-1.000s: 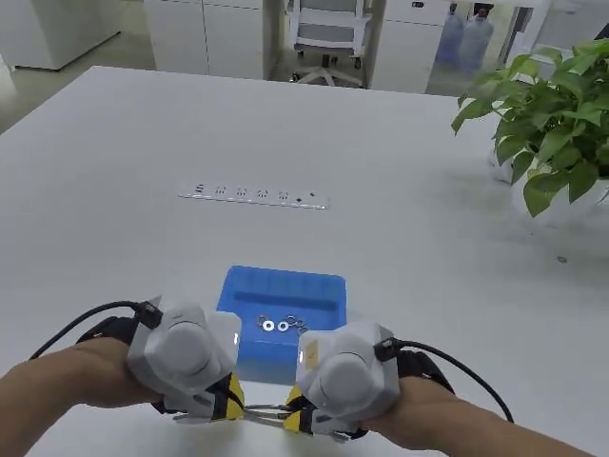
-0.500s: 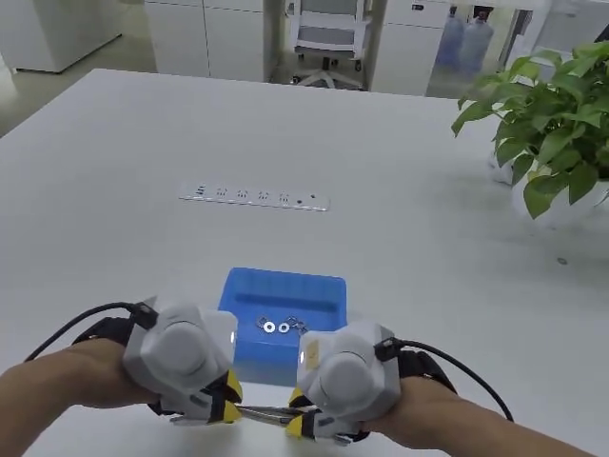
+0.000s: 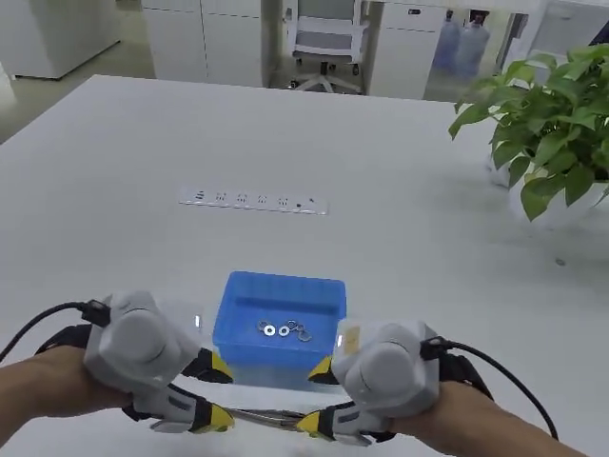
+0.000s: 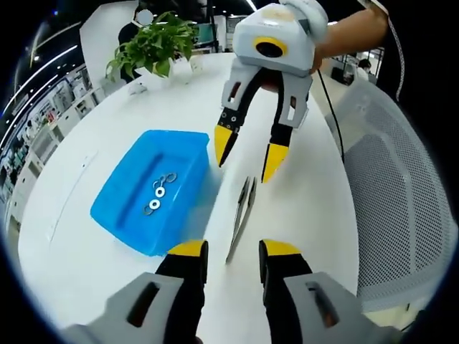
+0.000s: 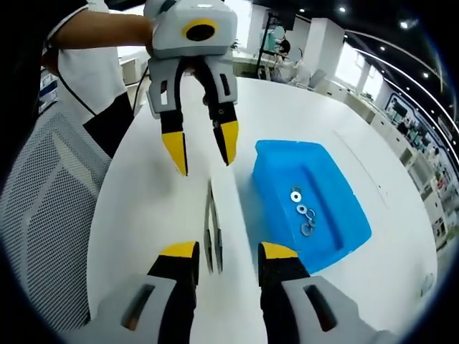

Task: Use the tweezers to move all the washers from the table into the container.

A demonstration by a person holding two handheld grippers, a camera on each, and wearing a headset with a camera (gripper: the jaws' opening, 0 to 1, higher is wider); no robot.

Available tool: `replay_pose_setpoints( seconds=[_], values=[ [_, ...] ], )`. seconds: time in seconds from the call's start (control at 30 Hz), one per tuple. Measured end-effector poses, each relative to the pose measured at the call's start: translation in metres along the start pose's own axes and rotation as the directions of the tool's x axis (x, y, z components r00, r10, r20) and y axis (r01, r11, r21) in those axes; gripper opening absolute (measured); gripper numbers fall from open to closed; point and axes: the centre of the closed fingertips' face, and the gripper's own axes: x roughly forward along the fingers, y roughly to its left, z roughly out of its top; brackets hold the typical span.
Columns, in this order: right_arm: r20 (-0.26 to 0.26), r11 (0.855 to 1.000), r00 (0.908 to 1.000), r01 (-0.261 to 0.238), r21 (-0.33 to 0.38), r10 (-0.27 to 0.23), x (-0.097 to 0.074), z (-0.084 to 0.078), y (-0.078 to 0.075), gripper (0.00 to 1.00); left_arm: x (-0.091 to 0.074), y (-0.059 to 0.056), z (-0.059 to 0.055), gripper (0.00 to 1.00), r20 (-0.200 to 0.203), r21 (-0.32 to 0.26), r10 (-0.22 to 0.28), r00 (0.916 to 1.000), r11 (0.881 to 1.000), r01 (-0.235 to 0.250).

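Observation:
A blue container (image 3: 228, 319) sits on the white table in front of me, with several washers (image 3: 284, 330) in it. Thin metal tweezers (image 3: 271, 416) lie flat on the table just in front of the container, between the two grippers. My left gripper (image 3: 217, 392) stands open to their left, and my right gripper (image 3: 317, 398) stands open to their right. The grippers face each other. In the left gripper view the tweezers (image 4: 242, 213) lie between my left gripper (image 4: 234, 251) and the right gripper (image 4: 249, 152), beside the container (image 4: 122, 208). The right gripper view shows the tweezers (image 5: 213, 229) touching neither gripper.
A white power strip (image 3: 252, 200) lies mid-table beyond the container. A potted plant (image 3: 552, 124) stands at the right edge of the table. An office chair (image 3: 328, 33) is behind the far edge. The table's near edge runs just behind the grippers.
The two grippers have drawn apart, the left one to the left and the right one to the right. The tweezers now lie uncovered on the table between them.

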Motion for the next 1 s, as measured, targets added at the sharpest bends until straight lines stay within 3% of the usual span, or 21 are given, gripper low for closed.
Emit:
replay_pose_setpoints(
  seconds=[0.2,0.33,0.53,0.77,1.0],
  values=[
    [0.057,0.995,0.9967,0.053,0.086,-0.058,-0.02,-0.002,-0.012,0.46,-0.017,0.005,0.006,0.46,0.067,-0.051,0.046,0.9967,0.998,-0.043],
    [0.105,0.983,0.9871,0.104,0.152,-0.121,-0.034,-0.002,-0.025,0.58,-0.026,0.005,0.01,0.57,0.108,-0.085,0.058,0.9925,0.995,-0.049],
    [0.121,0.968,0.9769,0.15,0.2,-0.176,-0.054,-0.009,-0.036,0.8,-0.04,0.013,0.02,0.7,0.189,-0.146,0.112,0.9755,0.986,-0.085],
    [0.144,0.952,0.9658,0.175,0.25,-0.215,-0.071,-0.02,-0.038,0.89,-0.056,0.021,0.031,0.85,0.248,-0.182,0.179,0.9522,0.974,-0.136],
    [0.145,0.946,0.9602,0.196,0.257,-0.239,-0.082,-0.026,-0.037,1.0,-0.061,0.016,0.039,0.99,0.275,-0.212,0.199,0.9405,0.967,-0.142]
  ],
)
